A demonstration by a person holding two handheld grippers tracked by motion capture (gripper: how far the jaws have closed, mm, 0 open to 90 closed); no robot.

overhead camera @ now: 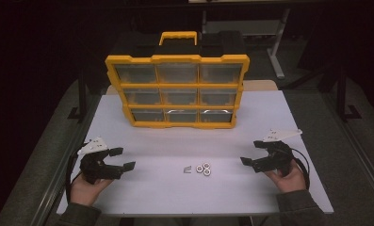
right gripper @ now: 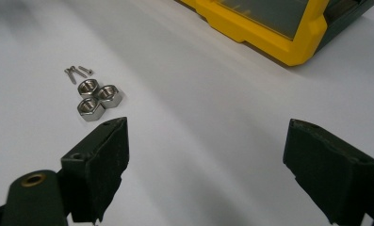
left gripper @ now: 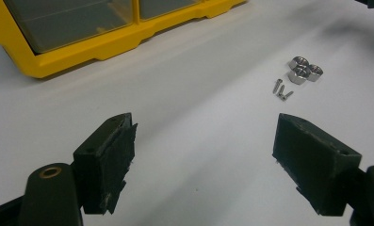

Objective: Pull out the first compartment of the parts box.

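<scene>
Midway across the white worktop (overhead camera: 250, 108), three touching steel hex nuts (overhead camera: 203, 168) and small screws (overhead camera: 188, 169) sit between both released, empty tools, right tool (overhead camera: 251, 152) slightly nearer than left tool (overhead camera: 122, 158).

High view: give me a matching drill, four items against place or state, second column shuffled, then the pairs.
1 organizer case
2 hex nuts
3 screws
4 left gripper

A small pair just left of the nuts
B jaws open, nothing between them
C yellow-framed, upright at the table's far side
D cluster of three, table centre front

Pairs: 1-C, 2-D, 3-A, 4-B
</scene>
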